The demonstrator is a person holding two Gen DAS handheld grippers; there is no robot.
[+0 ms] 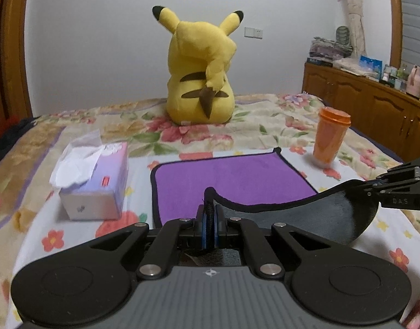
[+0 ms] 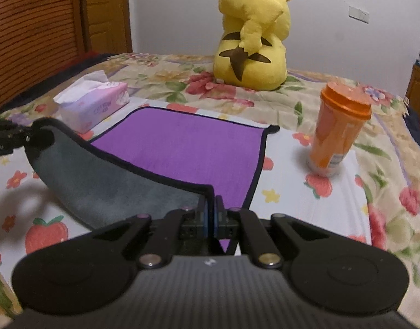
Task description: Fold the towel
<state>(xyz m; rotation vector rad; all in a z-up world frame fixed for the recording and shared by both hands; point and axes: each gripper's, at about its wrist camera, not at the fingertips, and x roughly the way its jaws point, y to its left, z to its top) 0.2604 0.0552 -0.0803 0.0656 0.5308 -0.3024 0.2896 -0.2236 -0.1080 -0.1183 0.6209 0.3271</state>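
Observation:
A purple towel (image 1: pixel 226 178) with a black hem and grey underside lies on the flowered bedspread; it also shows in the right wrist view (image 2: pixel 188 148). My left gripper (image 1: pixel 209 213) is shut on the towel's near left corner. My right gripper (image 2: pixel 211 208) is shut on the near right corner and shows at the right edge of the left wrist view (image 1: pixel 374 185). The near edge is lifted between them, its grey underside (image 2: pixel 114 181) turned up, sagging in a curve. The far half lies flat.
A tissue box (image 1: pixel 94 181) stands left of the towel. An orange lidded cup (image 1: pixel 330 137) stands to the right. A yellow Pikachu plush (image 1: pixel 201 76) sits behind. A wooden cabinet (image 1: pixel 374 104) runs along the right; a wooden headboard (image 2: pixel 31 33) is at left.

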